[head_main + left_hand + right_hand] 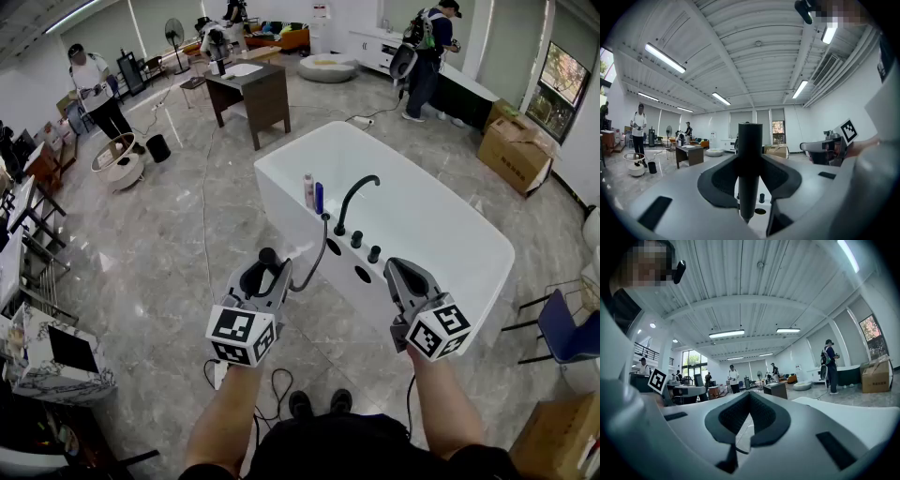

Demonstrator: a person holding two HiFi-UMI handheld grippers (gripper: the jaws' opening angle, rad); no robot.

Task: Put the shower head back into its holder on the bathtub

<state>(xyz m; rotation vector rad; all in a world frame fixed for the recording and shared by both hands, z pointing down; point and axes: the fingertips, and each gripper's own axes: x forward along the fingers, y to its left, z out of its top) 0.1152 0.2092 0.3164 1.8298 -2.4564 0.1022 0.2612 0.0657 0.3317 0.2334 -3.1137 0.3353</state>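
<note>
Writing: only the black-and-white square markers on the L cube [241, 335] and R cube [439, 330]. Labels on the two bottles [307, 190] on the tub deck are too small to read, same for print on the cardboard boxes [516, 150].

L gripper [265, 274] pinches the shower head [267, 256] by its black stick handle, held upright. In the left gripper view both dark pads [717, 183] press on it. Its hose [314, 258] loops up to the deck next to the bottles. Shower head hangs over the floor, just beside the near wall of the bathtub [281, 202], not on the deck.

R gripper [398, 272] is pressed together w/ pads [726, 418] meeting at the tips, empty. In the head view it overlaps the near rim.

Along the near rim: curved black faucet [356, 192], two knobs [356, 239], then two dark oval holes [363, 275]. Can't tell which is the holder.

Room to move: bare marble floor [187, 244] left of the tub is wide open. A cable [274, 386] lies by the person's shoes [319, 403]. Brown desk [251, 94] is beyond the tub's far corner, well apart. Blue chair [567, 328] stands near the tub's right end.
</note>
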